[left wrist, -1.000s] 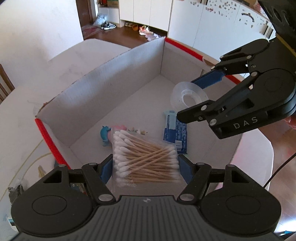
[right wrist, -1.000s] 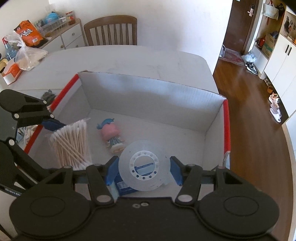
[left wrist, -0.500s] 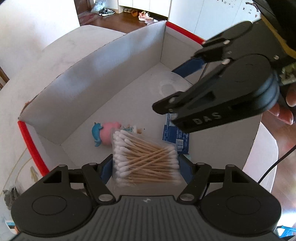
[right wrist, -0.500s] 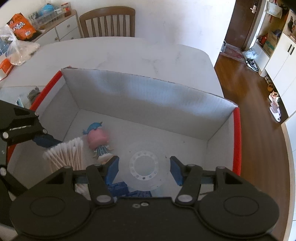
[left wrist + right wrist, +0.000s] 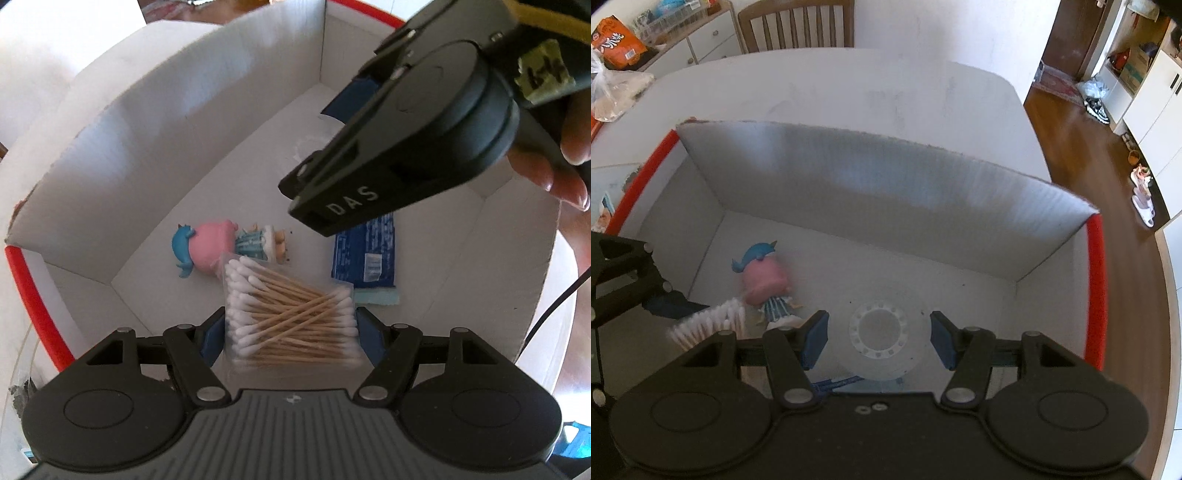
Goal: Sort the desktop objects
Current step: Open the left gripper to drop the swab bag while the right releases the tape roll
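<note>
The clear pack of cotton swabs (image 5: 291, 314) sits clamped between the blue pads of the left tool (image 5: 291, 334), held low inside the white cardboard box (image 5: 207, 122), over its near part. In the right wrist view only the white tips of the swabs (image 5: 709, 323) show, at the lower left beside the left tool's black linkage.

Just beyond the swabs, a small doll (image 5: 225, 247) with a pink head and blue hair lies on its side on the box floor; its striped dress is right next to the pack's far corner. To the right of the doll lies a flat blue packet (image 5: 364, 254) with a pale blue piece under its near end.

Further right and farther in, a clear tape roll (image 5: 881, 330) with a white hub lies flat on the box floor. The right tool (image 5: 878, 338) hovers over it with its jaws spread wide, one blue pad on each side of the roll and clear of it. In the left wrist view the right tool's black body covers most of the roll, and the fingertips of a hand (image 5: 565, 173) show behind it.

The box has red tape along two of its top edges and stands on a white table (image 5: 849, 88). A wooden chair (image 5: 798, 24) stands at the table's far side.
</note>
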Demonstrator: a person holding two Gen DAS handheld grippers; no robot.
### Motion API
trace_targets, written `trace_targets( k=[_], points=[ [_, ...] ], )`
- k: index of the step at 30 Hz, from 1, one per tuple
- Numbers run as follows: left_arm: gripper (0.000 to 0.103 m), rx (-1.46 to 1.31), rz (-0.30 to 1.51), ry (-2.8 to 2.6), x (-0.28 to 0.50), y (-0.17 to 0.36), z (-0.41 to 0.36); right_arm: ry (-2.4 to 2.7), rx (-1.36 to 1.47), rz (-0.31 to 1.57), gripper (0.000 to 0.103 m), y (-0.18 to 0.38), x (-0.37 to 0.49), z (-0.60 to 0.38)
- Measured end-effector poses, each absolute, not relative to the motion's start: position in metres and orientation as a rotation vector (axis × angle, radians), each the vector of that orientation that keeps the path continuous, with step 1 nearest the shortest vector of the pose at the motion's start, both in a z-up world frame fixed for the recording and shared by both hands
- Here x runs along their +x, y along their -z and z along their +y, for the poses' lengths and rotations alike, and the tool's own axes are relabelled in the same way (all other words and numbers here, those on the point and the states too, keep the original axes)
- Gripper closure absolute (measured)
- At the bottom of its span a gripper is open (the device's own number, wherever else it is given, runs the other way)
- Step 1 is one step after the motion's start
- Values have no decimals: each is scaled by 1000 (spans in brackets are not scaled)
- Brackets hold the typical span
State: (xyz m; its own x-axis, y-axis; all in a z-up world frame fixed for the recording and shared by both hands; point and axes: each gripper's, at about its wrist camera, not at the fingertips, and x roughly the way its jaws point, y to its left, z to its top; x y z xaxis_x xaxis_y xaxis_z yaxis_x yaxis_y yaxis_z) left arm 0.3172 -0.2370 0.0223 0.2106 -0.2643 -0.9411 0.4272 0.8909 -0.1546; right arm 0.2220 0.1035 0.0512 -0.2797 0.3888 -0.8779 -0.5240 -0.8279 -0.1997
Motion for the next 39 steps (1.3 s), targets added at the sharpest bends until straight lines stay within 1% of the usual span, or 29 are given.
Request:
trace_targets(
  k=[4, 10, 22, 26, 28, 30, 39],
  points=[
    [31, 116, 1347, 496, 321, -15, -236, -2115, -1443, 184, 44, -47, 217, 107],
    [31, 104, 1394, 505, 320, -12, -238, -2094, -1493, 188, 44, -38, 211, 111],
    [31, 99, 1433, 497, 311, -13, -243, -2108, -1521, 201, 44, -37, 212, 114],
    [29, 89, 1417, 485, 306, -18, -242, -2116, -1526, 190, 43, -39, 214, 113],
    [29, 82, 1399, 482, 302, -21, -242, -2120, -1529, 175, 39, -41, 215, 112],
    [25, 83, 1382, 483, 297, -25, -242, -2121, -1528, 156, 38, -44, 216, 110],
    [24, 27, 1290, 467, 275, -49, -239, -2161, -1499, 124, 32, -59, 231, 103]
  ],
)
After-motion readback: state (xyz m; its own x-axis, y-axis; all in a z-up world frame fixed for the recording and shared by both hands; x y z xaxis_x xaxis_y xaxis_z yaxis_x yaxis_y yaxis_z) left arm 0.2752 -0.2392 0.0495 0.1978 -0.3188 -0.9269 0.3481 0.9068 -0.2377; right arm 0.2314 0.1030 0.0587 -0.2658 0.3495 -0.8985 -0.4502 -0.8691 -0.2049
